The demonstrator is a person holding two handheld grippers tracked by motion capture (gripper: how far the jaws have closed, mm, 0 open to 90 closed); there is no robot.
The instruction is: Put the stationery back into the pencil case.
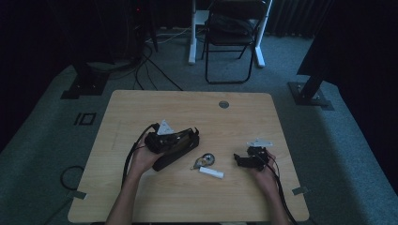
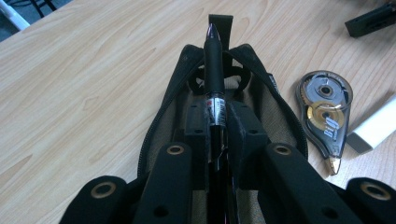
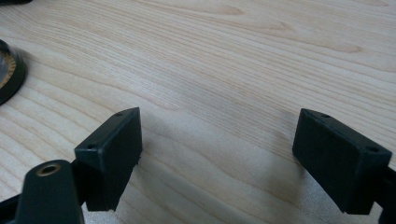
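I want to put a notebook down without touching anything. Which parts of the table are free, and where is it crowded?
The far half of the table, up to the round grommet, is bare, as is the near strip between the forearms. The middle is crowded: pencil case, correction tape and white eraser lie close together.

Pen (image 2: pixel 215 60): black barrel with a silver printed band at mid-length and a dark glossy tip; lay lengthwise over the open mouth of the case, tip pointing away.

Pencil case (image 2: pixel 261 93): black, soft-sided, zip undone, pale beige lining showing; lay flat on the wooden table at left of centre (image 1: pixel 176 152), long axis slanted.
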